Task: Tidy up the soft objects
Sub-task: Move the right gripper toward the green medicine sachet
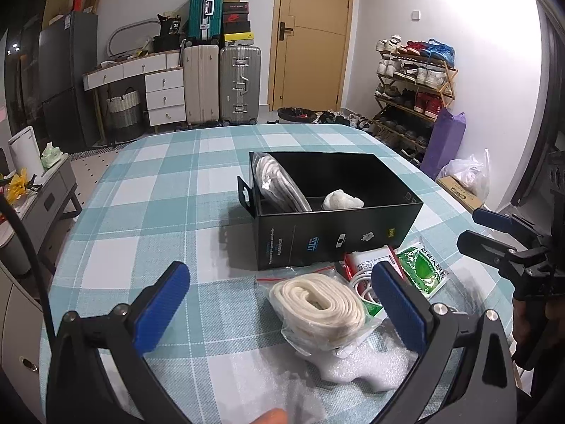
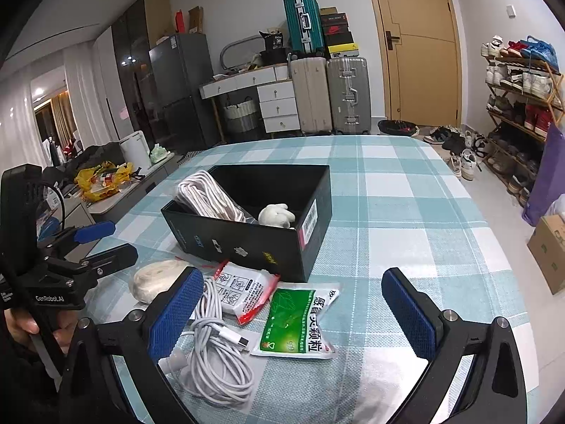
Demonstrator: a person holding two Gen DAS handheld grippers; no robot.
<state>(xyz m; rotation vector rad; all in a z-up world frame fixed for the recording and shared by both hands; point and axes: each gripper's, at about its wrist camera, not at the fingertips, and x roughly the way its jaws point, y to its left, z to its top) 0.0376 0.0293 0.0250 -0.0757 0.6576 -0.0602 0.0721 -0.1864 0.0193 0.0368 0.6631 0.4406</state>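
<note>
A black open box (image 1: pixel 335 236) (image 2: pixel 247 236) stands on the checked table. Inside lie a bagged white rope coil (image 1: pixel 279 183) (image 2: pixel 208 194) and a small white plush (image 1: pixel 342 200) (image 2: pixel 277 215). In front of it lie a bagged cream rope roll (image 1: pixel 317 302) (image 2: pixel 157 279), a red-white packet (image 1: pixel 370 259) (image 2: pixel 243 289), a green packet (image 1: pixel 422 268) (image 2: pixel 295 321) and a white cable (image 2: pixel 215 349). My left gripper (image 1: pixel 282 314) is open around the cream roll, just above it. My right gripper (image 2: pixel 300 318) is open and empty over the green packet.
White foam wrap (image 1: pixel 353 364) lies under the cream roll near the table's front edge. The table (image 2: pixel 406 190) extends far behind the box. Suitcases (image 1: pixel 222 81), drawers, a door and a shoe rack (image 2: pixel 519 106) stand beyond.
</note>
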